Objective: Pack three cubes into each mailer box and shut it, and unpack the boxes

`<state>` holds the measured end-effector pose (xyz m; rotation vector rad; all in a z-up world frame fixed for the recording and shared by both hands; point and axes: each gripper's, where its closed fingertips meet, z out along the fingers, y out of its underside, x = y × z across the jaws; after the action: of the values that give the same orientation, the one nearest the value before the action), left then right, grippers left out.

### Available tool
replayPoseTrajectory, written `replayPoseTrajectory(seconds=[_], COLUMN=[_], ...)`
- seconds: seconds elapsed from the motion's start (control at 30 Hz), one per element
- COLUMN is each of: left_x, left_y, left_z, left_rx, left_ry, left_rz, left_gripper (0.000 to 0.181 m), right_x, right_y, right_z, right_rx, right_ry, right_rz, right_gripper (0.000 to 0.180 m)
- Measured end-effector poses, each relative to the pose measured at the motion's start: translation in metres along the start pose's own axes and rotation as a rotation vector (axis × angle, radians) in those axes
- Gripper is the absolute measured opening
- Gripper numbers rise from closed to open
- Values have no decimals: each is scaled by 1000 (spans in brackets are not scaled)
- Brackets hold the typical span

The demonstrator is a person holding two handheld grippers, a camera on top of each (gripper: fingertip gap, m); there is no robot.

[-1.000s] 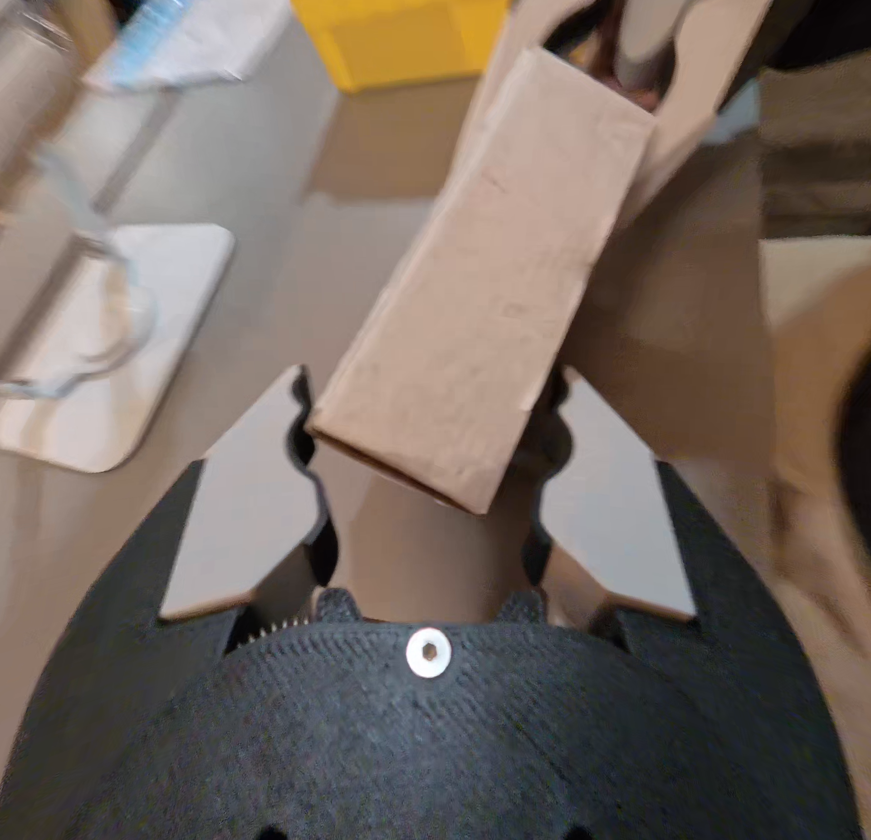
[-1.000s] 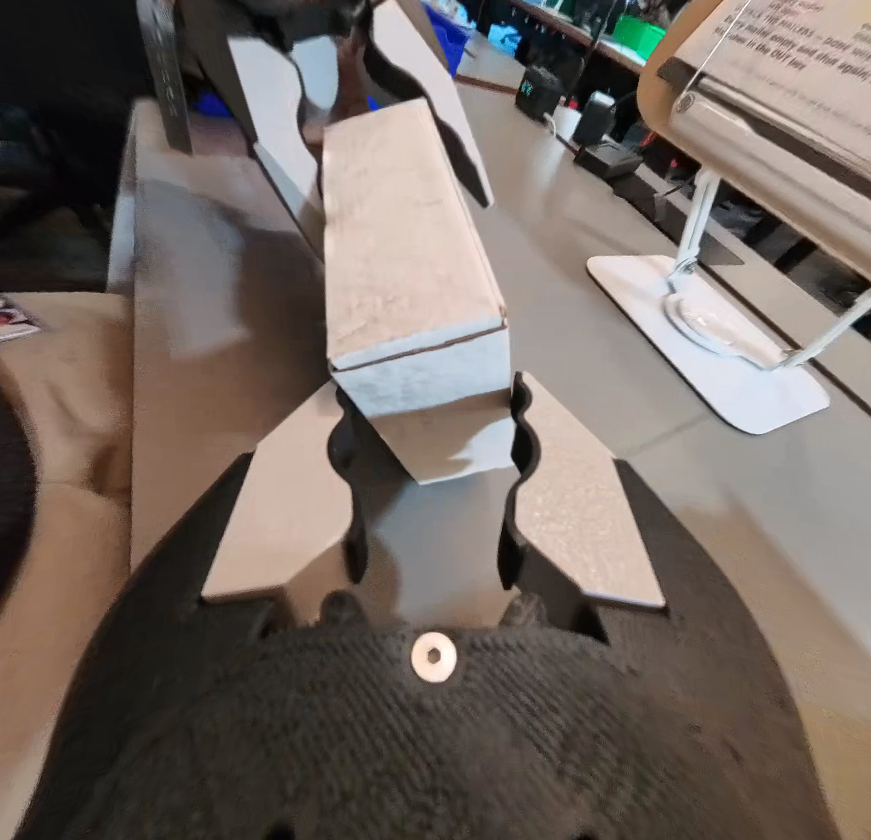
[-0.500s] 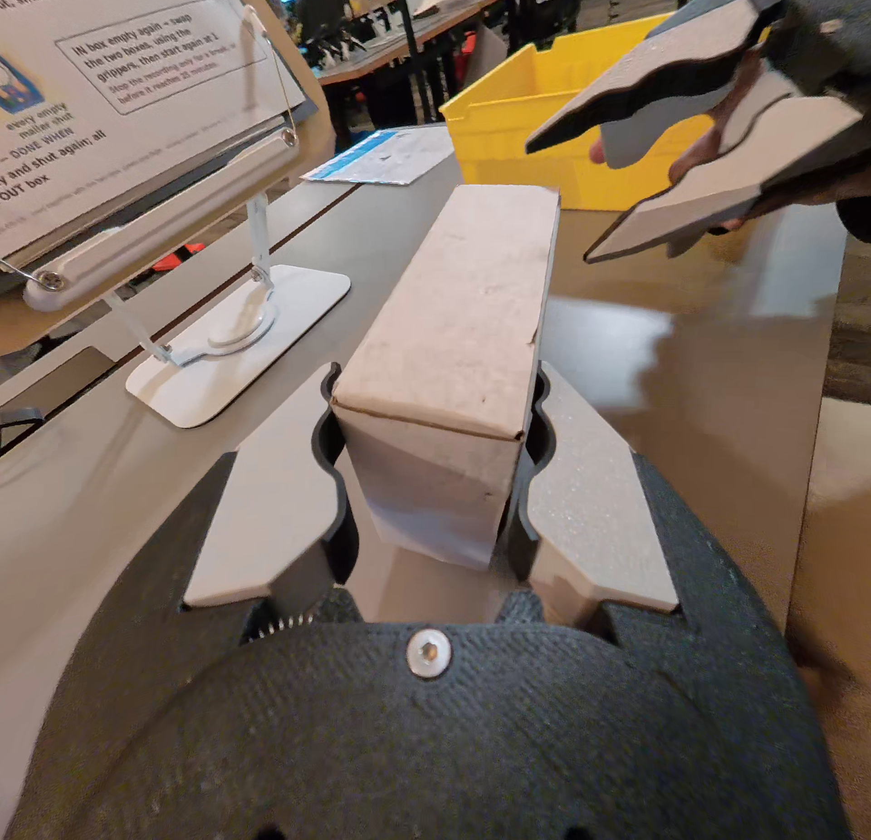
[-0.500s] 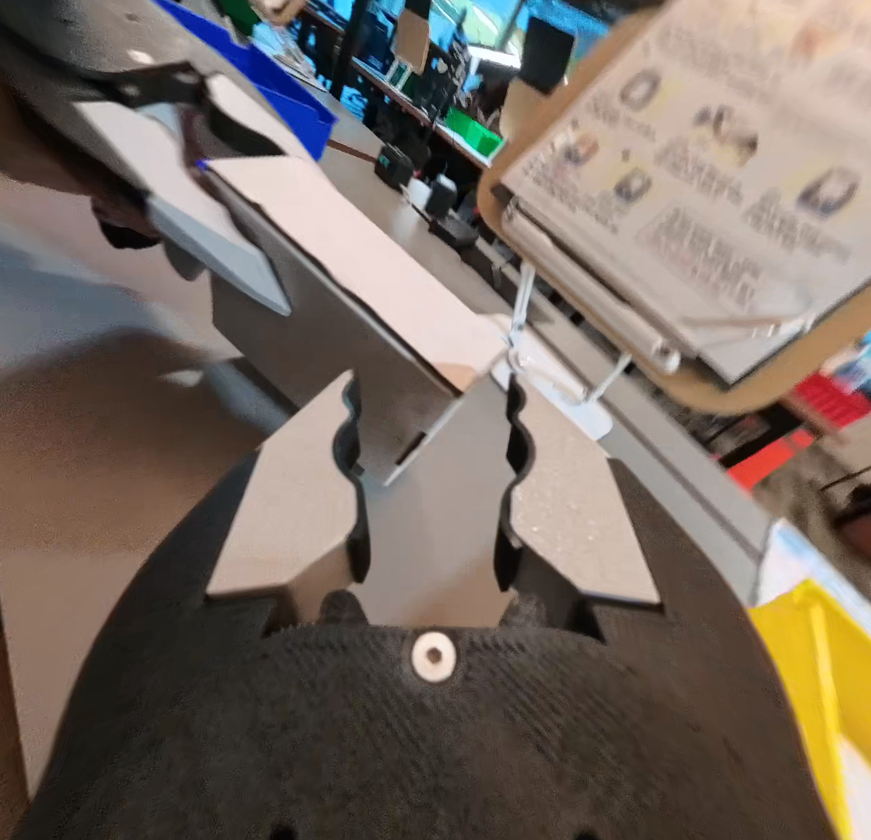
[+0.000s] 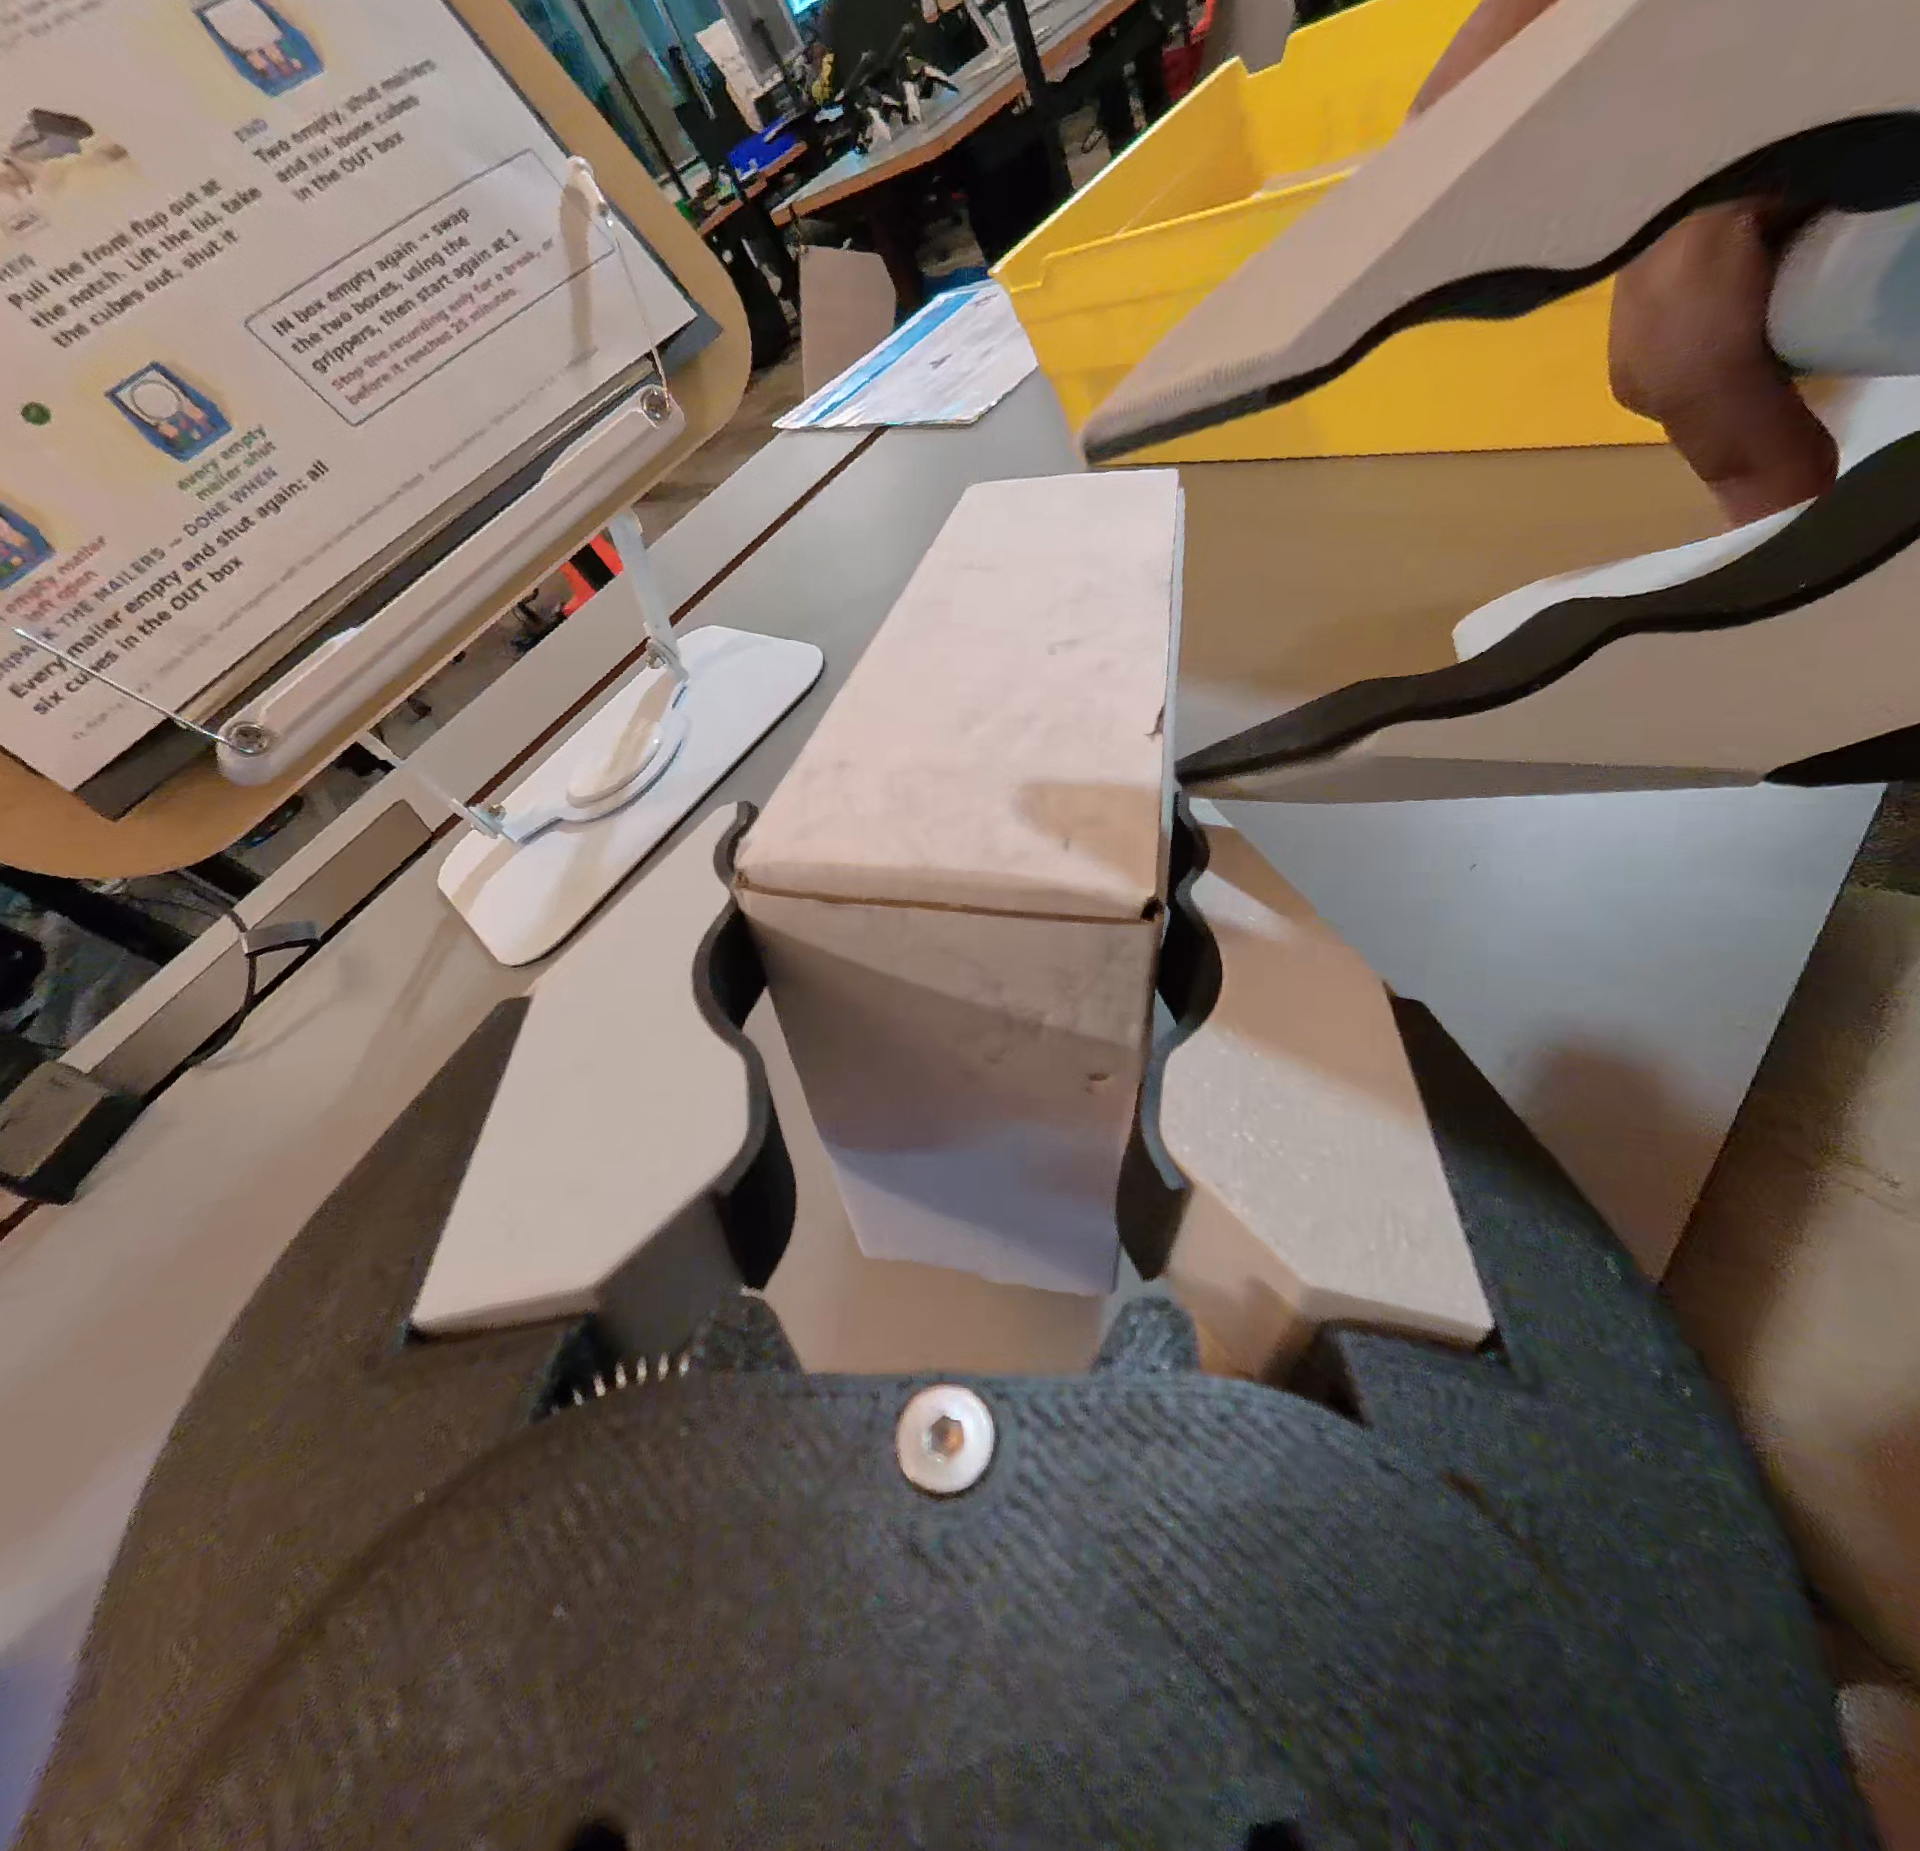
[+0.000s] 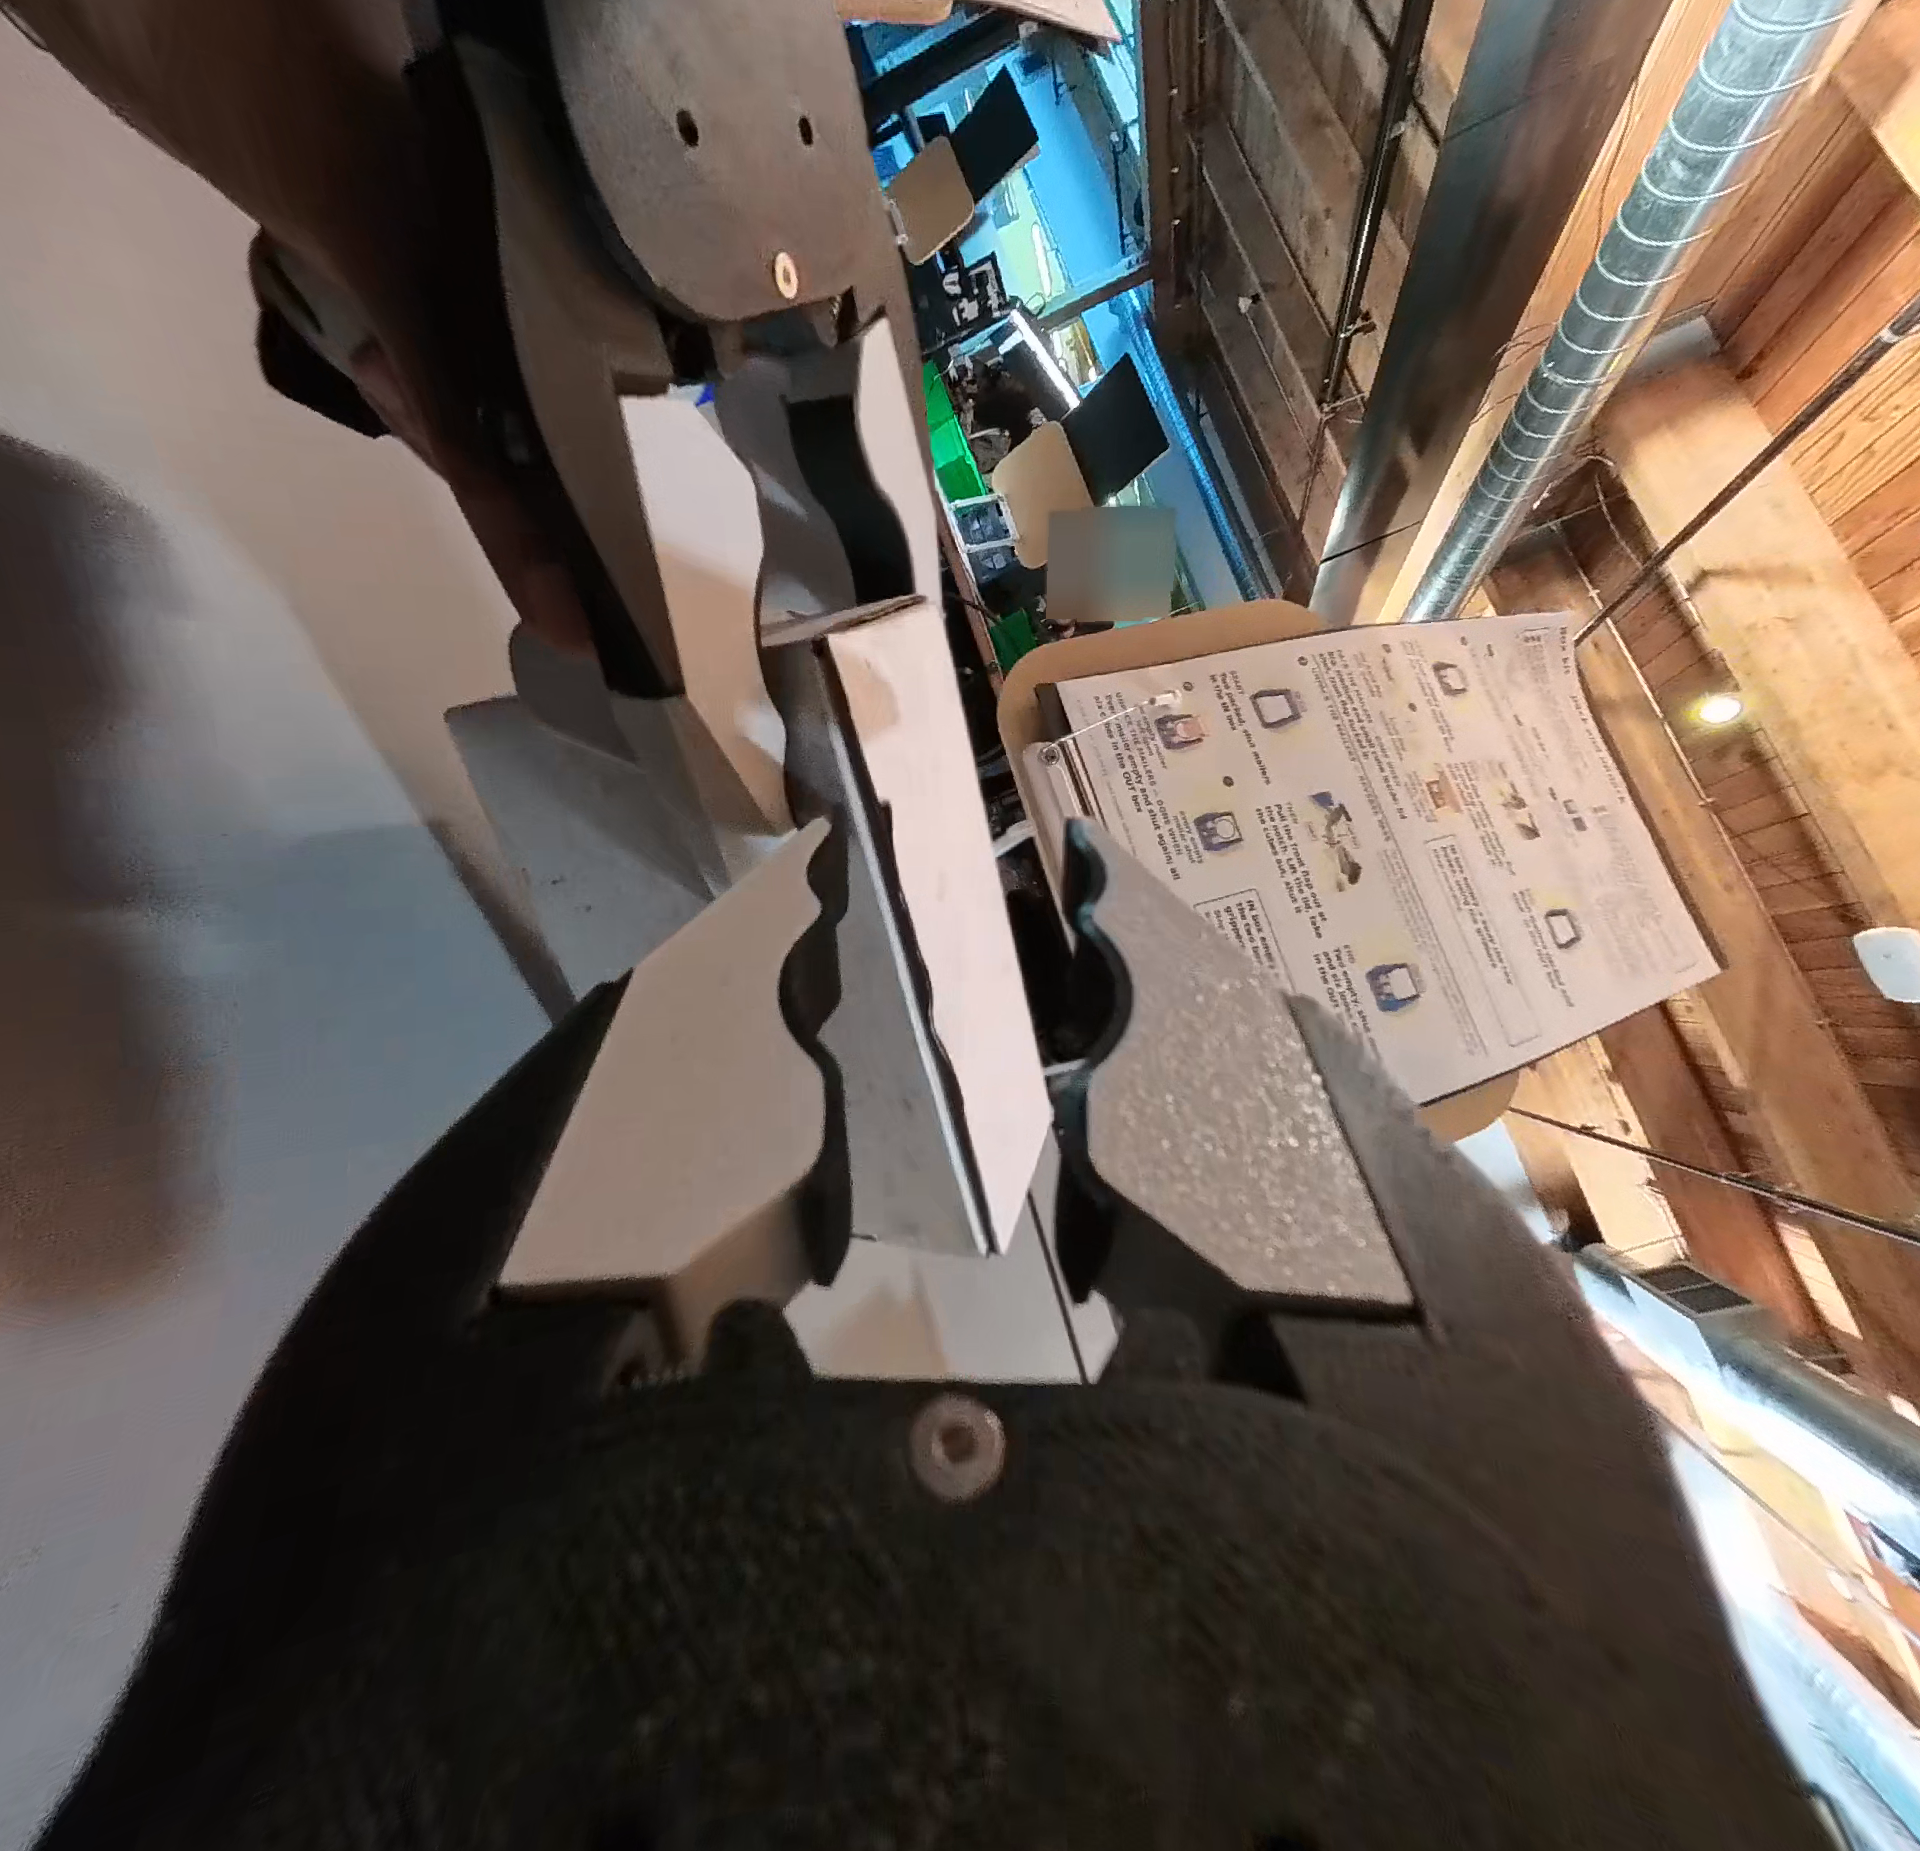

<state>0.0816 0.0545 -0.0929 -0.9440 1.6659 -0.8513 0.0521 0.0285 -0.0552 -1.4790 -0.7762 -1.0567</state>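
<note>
A long, shut brown mailer box (image 5: 997, 710) is clamped at its near end by my left gripper (image 5: 961, 835), which holds it just above the grey table (image 5: 1507, 970), pointing away. My right gripper (image 5: 1132, 606) comes in from the right, rolled on its side and open. Its lower fingertip (image 5: 1205, 767) touches the box's right top edge and its upper finger (image 5: 1351, 295) hangs over the far end. In the right wrist view the box (image 6: 935, 918) runs edge-on between my right gripper's (image 6: 945, 835) spread fingers, with the left gripper (image 6: 717, 513) at its far end. No cubes are in view.
An instruction sheet on a stand (image 5: 312, 347) with a white base (image 5: 644, 762) stands left of the box; it also shows in the right wrist view (image 6: 1351, 866). A yellow bin (image 5: 1299, 274) and a paper sheet (image 5: 914, 367) lie beyond. A brown cardboard surface (image 5: 1818, 1282) is at the right. About 5 cm separates my left fingertips from my right.
My right gripper let go of the box's end, rolled onto its side and came back to the box's right edge. My left gripper levelled the box and kept its grip.
</note>
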Motion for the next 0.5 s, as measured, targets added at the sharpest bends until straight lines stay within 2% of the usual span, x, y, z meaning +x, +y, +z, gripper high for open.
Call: replayPoseTrajectory(seconds=[0.03,0.3,0.5], left_x=[0,0,-1], left_y=[0,2,3], left_z=[-1,-1,-2], left_rx=[0,-4,-1], left_ry=[-2,-12,-1], left_rz=[9,35,35], left_gripper=[77,76,77], right_x=[1,-1,-2], right_y=[-1,-1,4], right_z=[0,0,2], right_rx=[-2,-7,-13], right_ry=[5,4,-1], right_rz=[-1,-21,-1], right_gripper=[41,36,44])
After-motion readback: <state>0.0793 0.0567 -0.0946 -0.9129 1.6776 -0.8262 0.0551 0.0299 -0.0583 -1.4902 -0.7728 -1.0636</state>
